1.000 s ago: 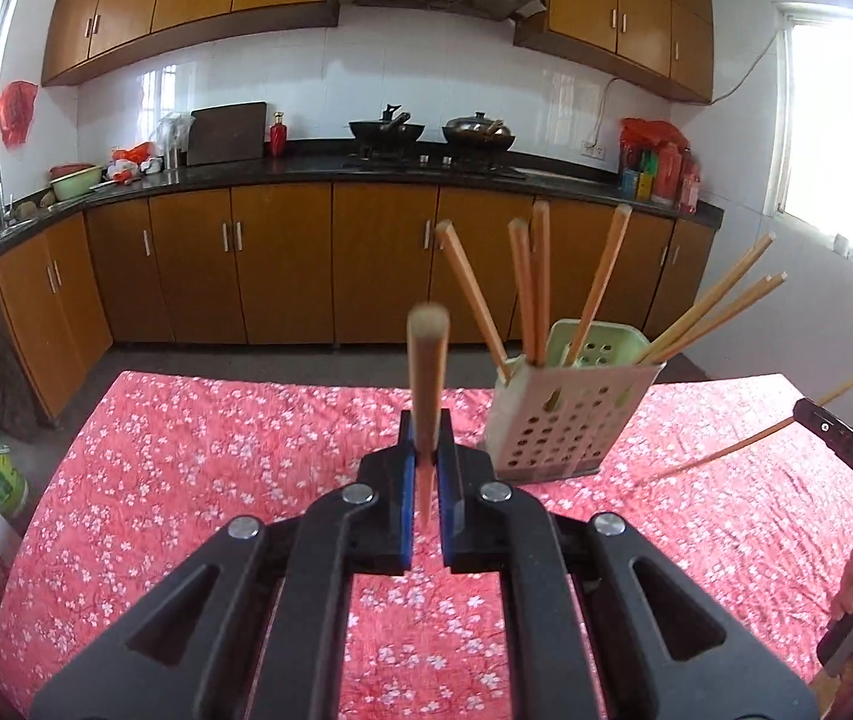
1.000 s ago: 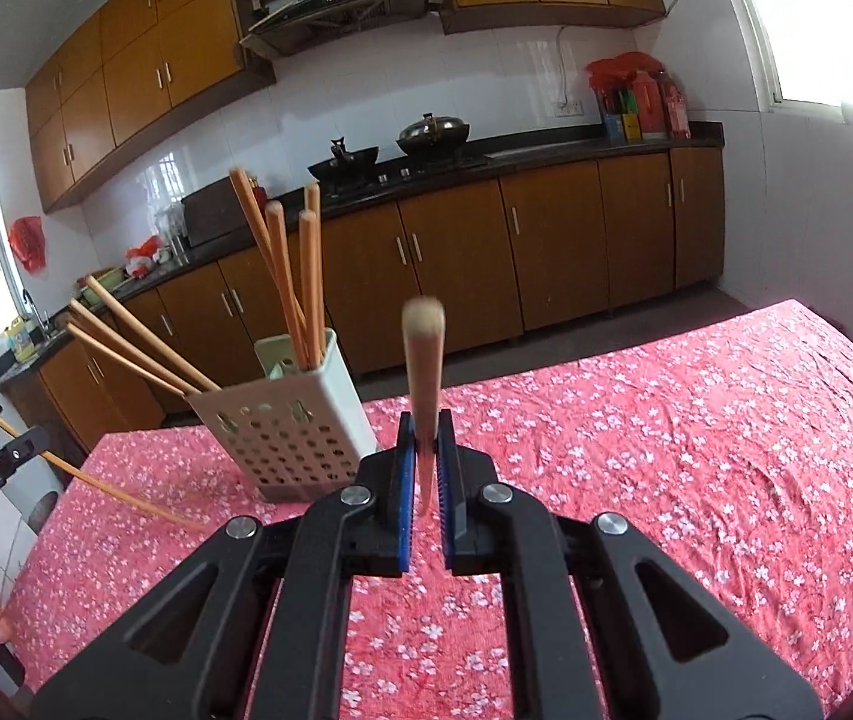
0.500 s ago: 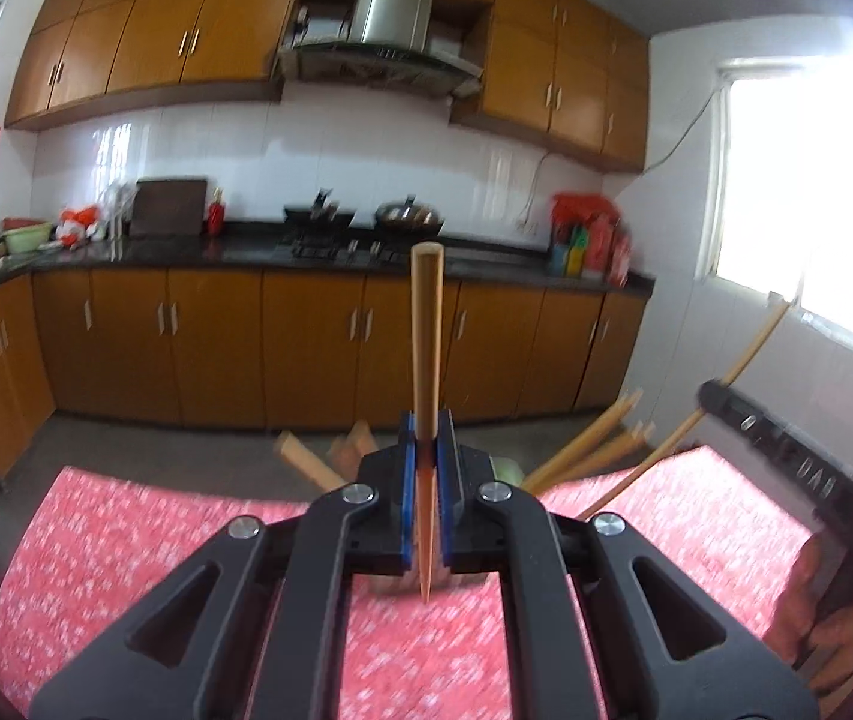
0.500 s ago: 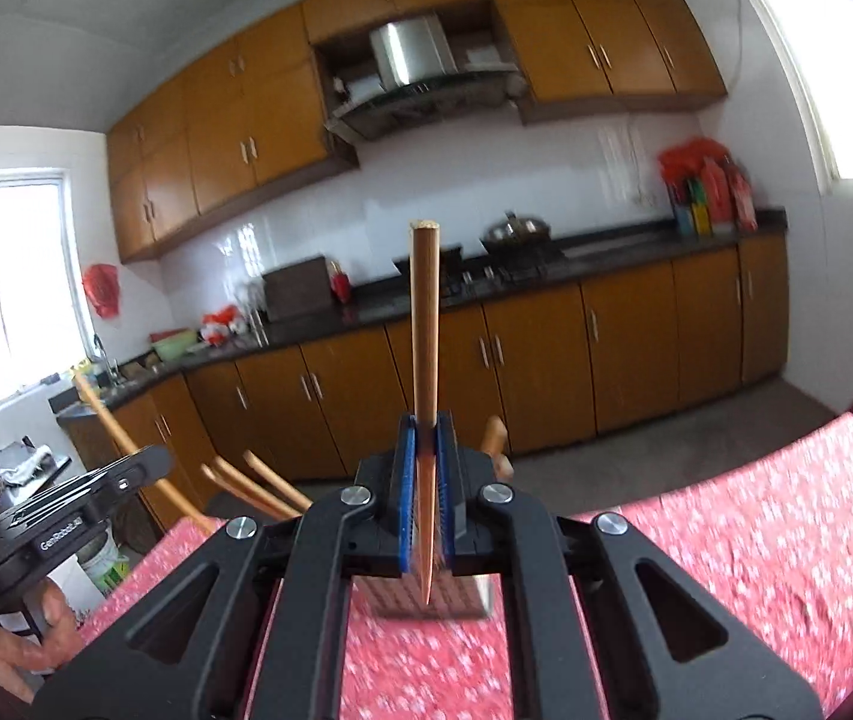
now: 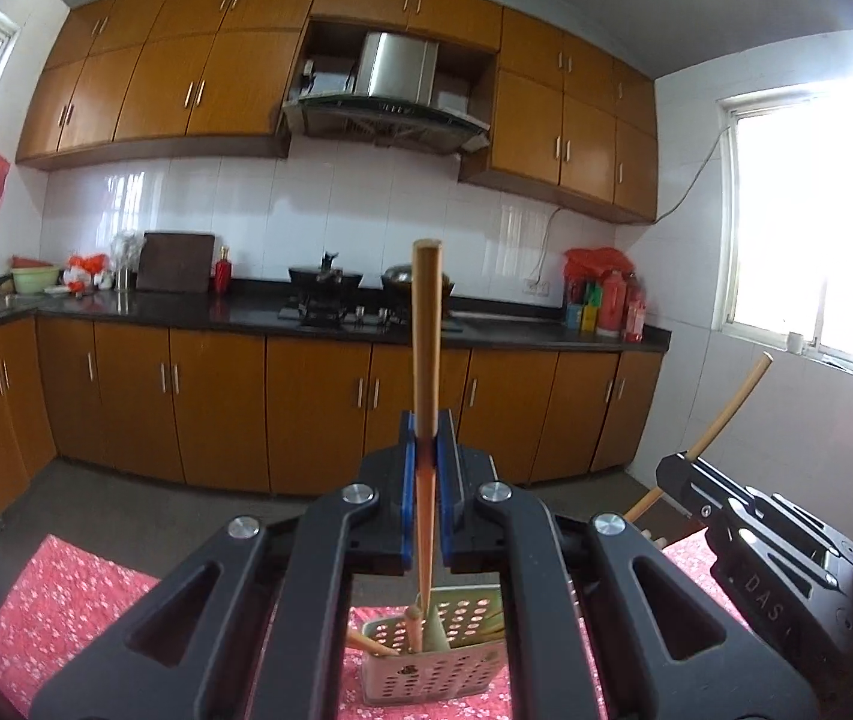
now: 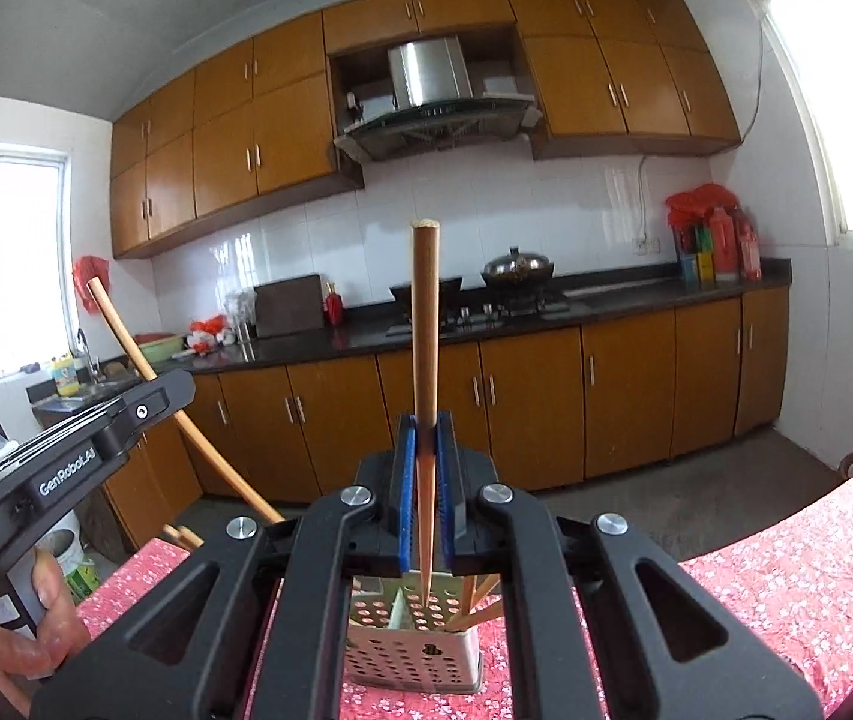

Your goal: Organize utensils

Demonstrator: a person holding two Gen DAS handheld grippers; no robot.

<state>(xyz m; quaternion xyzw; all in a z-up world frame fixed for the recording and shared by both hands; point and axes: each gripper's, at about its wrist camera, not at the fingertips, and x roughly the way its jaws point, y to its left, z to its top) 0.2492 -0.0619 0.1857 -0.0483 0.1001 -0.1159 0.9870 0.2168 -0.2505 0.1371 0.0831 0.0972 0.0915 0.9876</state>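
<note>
My left gripper (image 5: 425,450) is shut on a wooden chopstick (image 5: 426,348) held upright, its thin tip just above the pale perforated utensil holder (image 5: 432,672) on the table. My right gripper (image 6: 425,450) is shut on another upright chopstick (image 6: 425,330), its tip over the same holder (image 6: 414,654). Several chopsticks stand in the holder. The right gripper shows at the right of the left wrist view (image 5: 756,540); the left gripper shows at the left of the right wrist view (image 6: 66,456).
The table carries a red flowered cloth (image 6: 786,576). Behind it are brown kitchen cabinets (image 5: 216,402), a dark counter with a stove and pots (image 5: 330,294), and windows at both sides. The holder is largely hidden behind the gripper bodies.
Both grippers have risen and tilted up over the holder with their chopsticks. The holder, ahead of the fingers before, now sits below them, with both chopstick tips pointing into it.
</note>
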